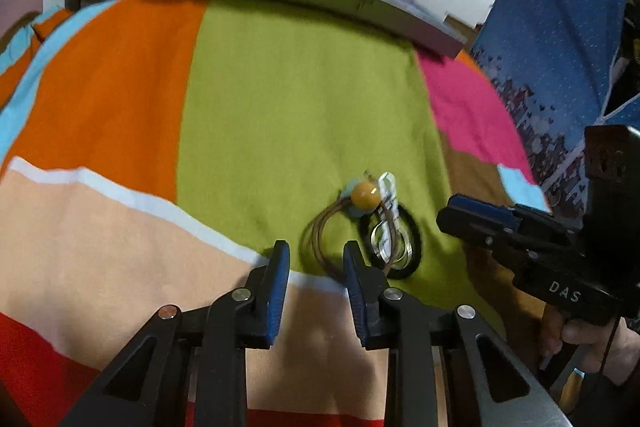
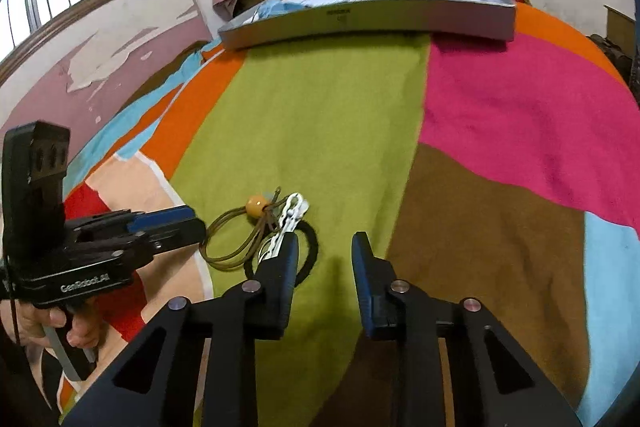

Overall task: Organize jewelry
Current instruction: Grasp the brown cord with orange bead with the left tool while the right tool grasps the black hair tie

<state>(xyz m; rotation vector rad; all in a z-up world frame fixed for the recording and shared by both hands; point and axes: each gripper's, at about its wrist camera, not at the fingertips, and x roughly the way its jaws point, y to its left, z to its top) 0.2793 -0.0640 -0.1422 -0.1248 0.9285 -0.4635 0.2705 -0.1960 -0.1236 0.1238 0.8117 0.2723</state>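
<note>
Both my left tongs and right tongs gape empty. The jewelry pile lies tangled, I think, on the green cloth; I'd pinch one cord only.

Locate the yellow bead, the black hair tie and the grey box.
yellow bead point(image 2: 256, 205): right wrist view, bead's centre.
black hair tie point(image 1: 416, 231): left wrist view, right arc.
grey box point(image 2: 360, 27): right wrist view, front wall.
</note>
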